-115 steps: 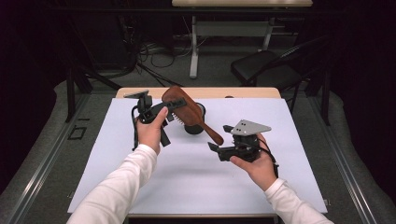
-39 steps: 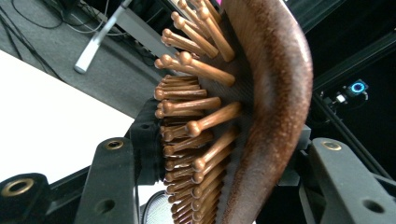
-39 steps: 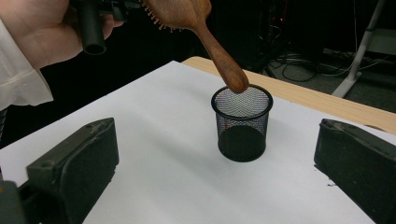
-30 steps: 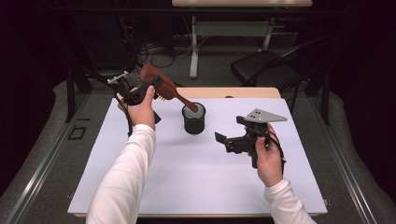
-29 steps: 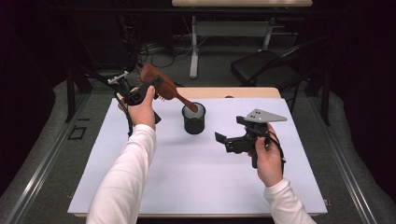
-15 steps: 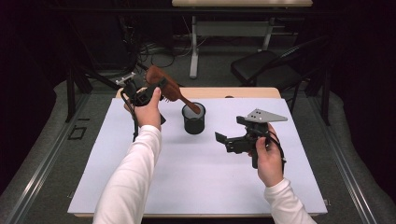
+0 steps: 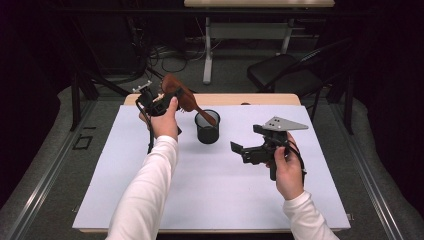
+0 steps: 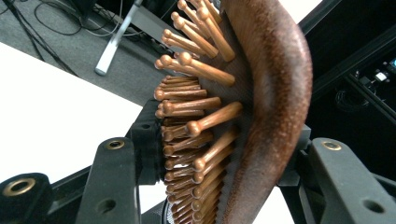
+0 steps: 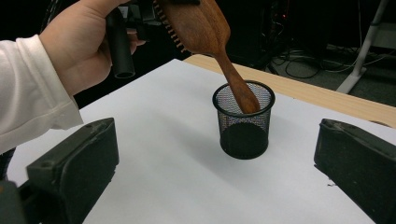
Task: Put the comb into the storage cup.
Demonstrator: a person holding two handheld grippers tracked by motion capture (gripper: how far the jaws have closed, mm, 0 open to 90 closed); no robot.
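So the left gripper [image 7: 159, 100] has its jaws clamped on the head of a brown wooden hairbrush [image 7: 181, 98], one jaw on the bristle side and one on the smooth back. In the left gripper view the bristles [image 8: 196, 126] sit right up close, with little rounded tips. The brush hangs tilted over the far-left part of the worktop [image 7: 200, 200], head up by the hand and handle slanting down to the right. The end of the handle is already inside the rim of a black mesh pen cup [image 7: 207, 127]; the right gripper view shows it dipping into the cup [image 9: 243, 121] against the back wall. I can't tell whether it touches the bottom.

The cup stands upright on the white sheet covering the worktop, a bit back from the middle, with bare sheet on every side of it.

The right gripper [image 7: 252, 150] hovers off to the right, well apart from the cup, jaws spread wide with nothing between them, pointing towards the cup. It has a grey three-cornered plate [image 7: 282, 123] on top.

Behind the worktop there's a dark chair [image 7: 285, 75], a white desk leg [image 7: 207, 50] and a tangle of cables [image 7: 165, 62] on the floor, all well out of the way.
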